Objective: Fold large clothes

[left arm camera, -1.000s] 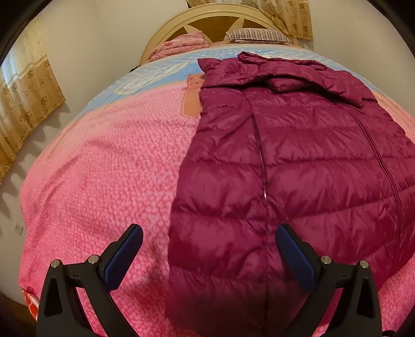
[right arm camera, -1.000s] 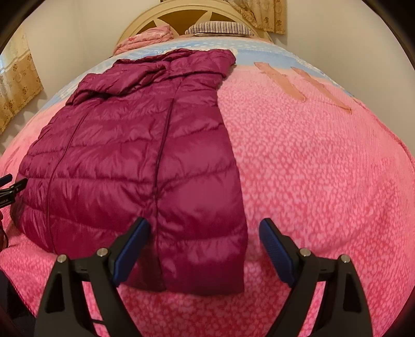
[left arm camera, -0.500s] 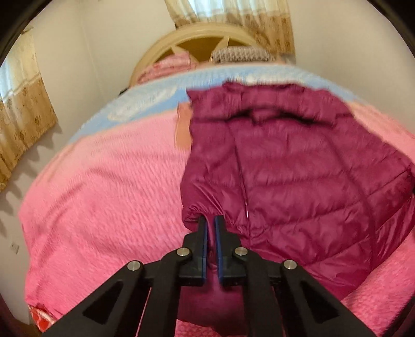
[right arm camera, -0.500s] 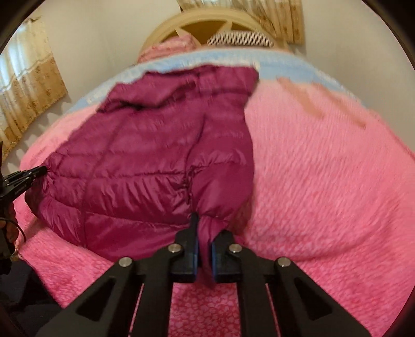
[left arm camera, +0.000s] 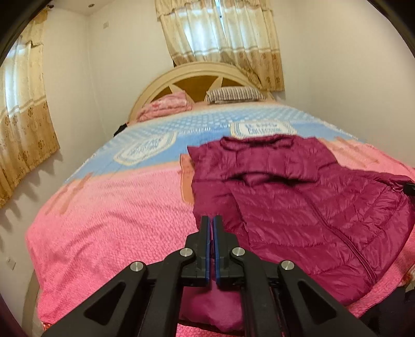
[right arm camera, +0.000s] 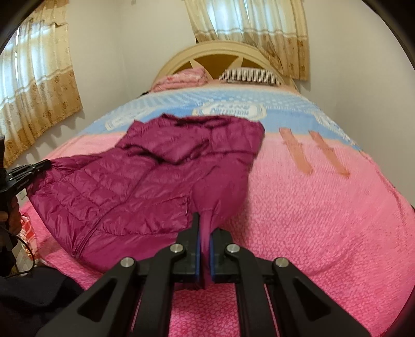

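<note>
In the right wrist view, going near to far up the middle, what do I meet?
Right gripper → maroon quilted puffer jacket → blue patterned bedspread band → striped pillow → cream arched headboard → beige curtain.

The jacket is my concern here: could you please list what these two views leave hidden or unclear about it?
- Left wrist view: the jacket hem sits behind the left gripper.
- Right wrist view: the pinched corner disappears between the right gripper pads.
- Both views: the jacket's underside and the blanket beneath it are hidden.
</note>
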Demonstrator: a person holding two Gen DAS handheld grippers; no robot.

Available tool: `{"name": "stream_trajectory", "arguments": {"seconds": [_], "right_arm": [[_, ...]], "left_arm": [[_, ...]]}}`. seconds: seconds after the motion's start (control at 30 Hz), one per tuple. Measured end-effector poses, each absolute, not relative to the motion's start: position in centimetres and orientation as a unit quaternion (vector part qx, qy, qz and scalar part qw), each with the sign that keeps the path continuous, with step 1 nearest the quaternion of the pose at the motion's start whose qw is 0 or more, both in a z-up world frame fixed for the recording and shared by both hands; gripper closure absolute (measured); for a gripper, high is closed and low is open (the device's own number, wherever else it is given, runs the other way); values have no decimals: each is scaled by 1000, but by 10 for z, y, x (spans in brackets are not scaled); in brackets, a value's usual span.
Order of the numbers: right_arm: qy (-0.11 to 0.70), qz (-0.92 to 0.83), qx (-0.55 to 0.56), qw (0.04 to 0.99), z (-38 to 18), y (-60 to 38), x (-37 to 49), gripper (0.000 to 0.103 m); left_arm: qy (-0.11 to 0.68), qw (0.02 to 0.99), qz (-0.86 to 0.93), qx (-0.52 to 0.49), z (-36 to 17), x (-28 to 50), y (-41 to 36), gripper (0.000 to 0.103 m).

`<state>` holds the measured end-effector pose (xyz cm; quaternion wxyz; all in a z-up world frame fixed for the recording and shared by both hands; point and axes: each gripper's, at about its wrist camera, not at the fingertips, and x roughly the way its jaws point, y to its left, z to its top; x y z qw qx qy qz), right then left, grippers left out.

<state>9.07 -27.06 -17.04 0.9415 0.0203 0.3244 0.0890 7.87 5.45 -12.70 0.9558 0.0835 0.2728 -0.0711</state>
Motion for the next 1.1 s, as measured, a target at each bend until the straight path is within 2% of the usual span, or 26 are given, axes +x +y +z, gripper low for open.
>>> {"name": "stream_trajectory", "arguments": {"seconds": [0.47,0.8,1.0,1.1], "right_arm": [[226,101,56,967,-97,-289,70,97],[239,69,101,963,-100,-310,213,98],[268,27,108,957,-128,-319,298,98],[288,1,107,952,-149,-324,333,98]], "left_arm": [[214,971,-93,48,-61,64,75,103],[254,964,-46,65,-94,225,62,103],[272,958,3,87,-127,323,42,103],[290,955,29,56,-136,367,46,103]]}}
